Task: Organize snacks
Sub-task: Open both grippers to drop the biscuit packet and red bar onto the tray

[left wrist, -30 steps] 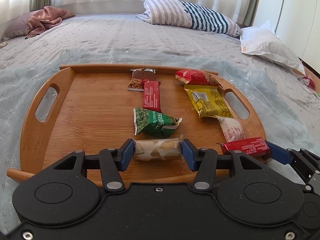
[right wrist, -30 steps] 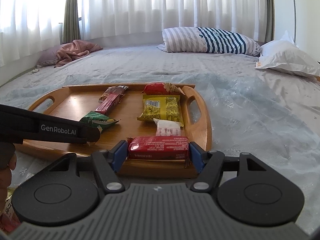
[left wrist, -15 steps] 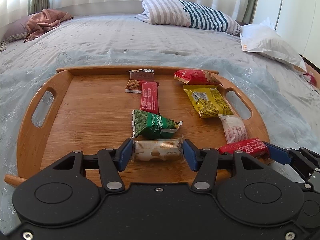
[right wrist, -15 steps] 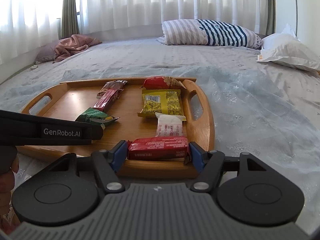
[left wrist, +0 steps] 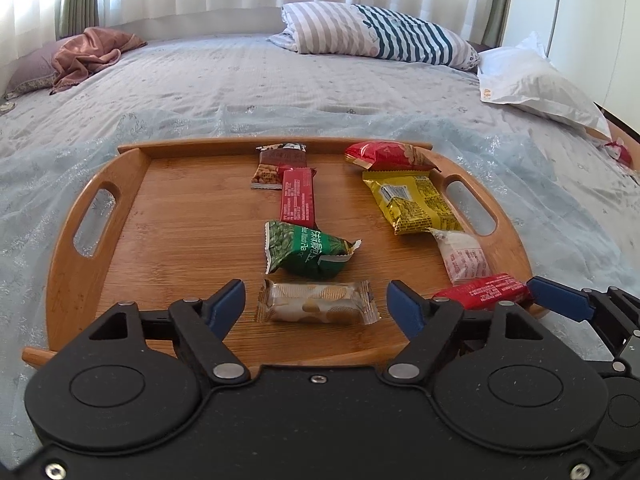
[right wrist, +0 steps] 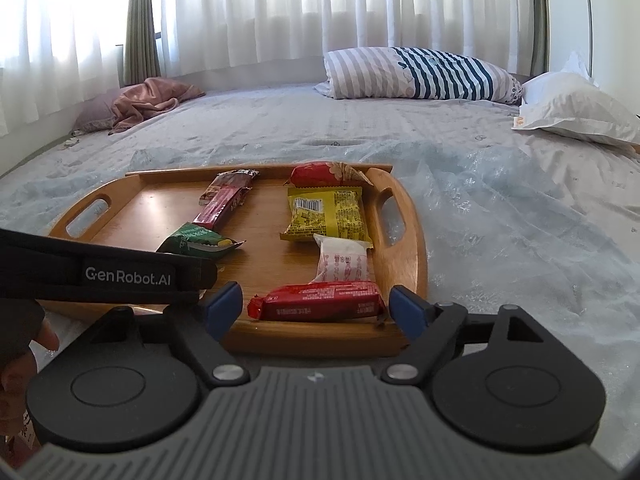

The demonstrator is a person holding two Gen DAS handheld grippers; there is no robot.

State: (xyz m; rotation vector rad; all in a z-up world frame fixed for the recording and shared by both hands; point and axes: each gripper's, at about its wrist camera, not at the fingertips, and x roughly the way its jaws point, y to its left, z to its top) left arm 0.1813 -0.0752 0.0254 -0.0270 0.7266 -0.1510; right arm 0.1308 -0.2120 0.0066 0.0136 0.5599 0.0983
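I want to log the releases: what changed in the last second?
Both claws opened. The left claw let go of the cracker pack; the right claw let go of the red bar. Both snacks lie on the tray; the others stayed.

Home bedroom: bed (left wrist: 280, 80), pillows (left wrist: 380, 36), curtains (right wrist: 320, 8)

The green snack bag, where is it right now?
The green snack bag lies in the middle of the wooden tray, between the long red bar behind it and the clear cracker pack nearer the camera.

Green packet (left wrist: 306, 254); yellow packet (left wrist: 414, 204); navy-striped pillow (left wrist: 380, 36); brown wooden tray (left wrist: 180, 216).
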